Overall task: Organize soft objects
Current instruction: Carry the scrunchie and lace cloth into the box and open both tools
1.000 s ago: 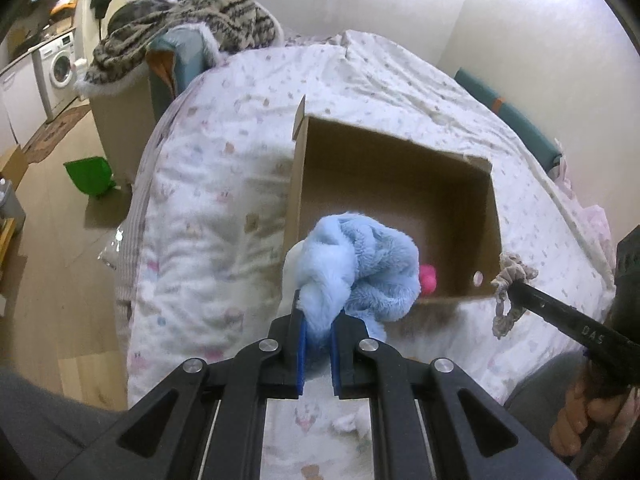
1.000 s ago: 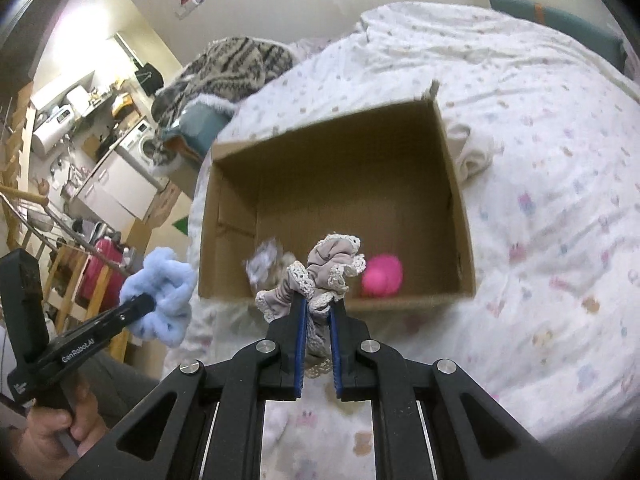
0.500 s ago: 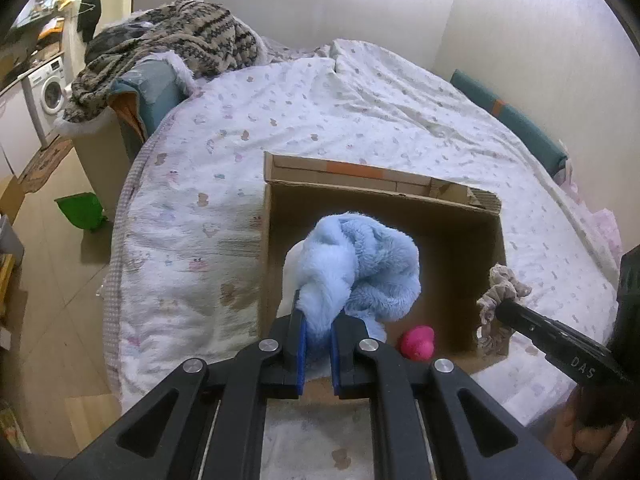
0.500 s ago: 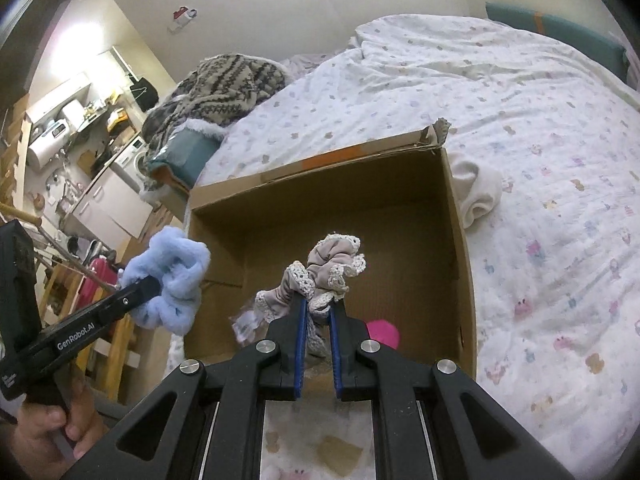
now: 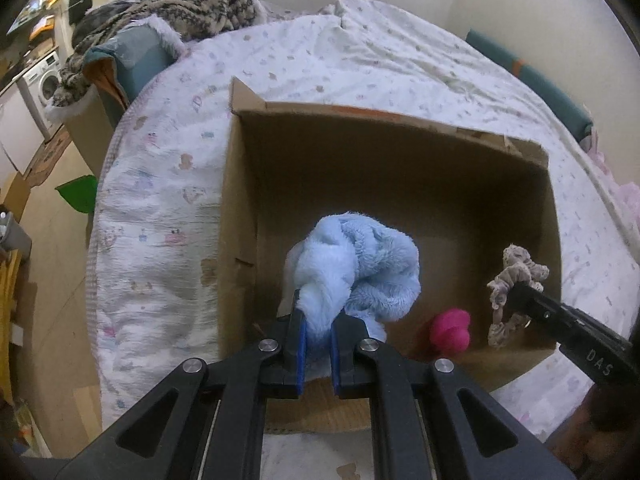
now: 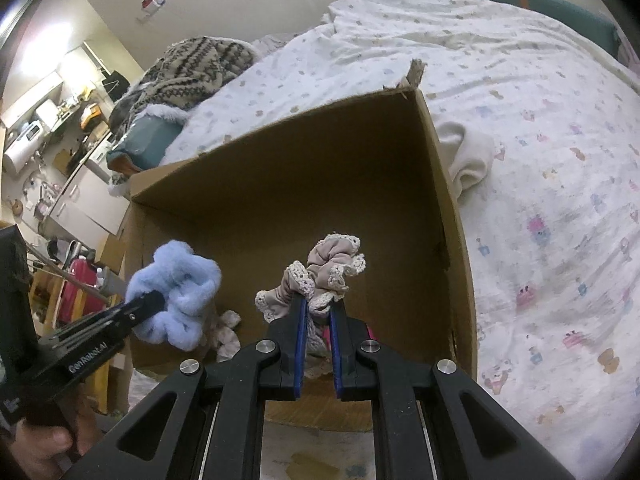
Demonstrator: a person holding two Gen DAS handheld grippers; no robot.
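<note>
An open cardboard box (image 5: pixel 240 216) (image 6: pixel 452 216) lies on the bed. My left gripper (image 5: pixel 318 312) is shut on a fluffy light blue scrunchie (image 5: pixel 360 268) and holds it inside the box's opening; it also shows in the right wrist view (image 6: pixel 176 300). My right gripper (image 6: pixel 319 304) is shut on a beige lace-edged scrunchie (image 6: pixel 328 268) over the box; it also shows in the left wrist view (image 5: pixel 512 284). A pink soft object (image 5: pixel 450 330) and a pale crumpled item (image 6: pixel 226 334) lie on the box floor.
The bed has a white patterned quilt (image 5: pixel 360 56) (image 6: pixel 540 128). A cream cloth (image 6: pixel 466 160) lies beside the box's right wall. A striped blanket (image 5: pixel 188 4) is piled at the far left corner. A green bin (image 5: pixel 78 198) stands on the wooden floor at the left.
Both grippers have moved forward and lower with their scrunchies, from in front of the box to inside its opening. Both stay shut.
</note>
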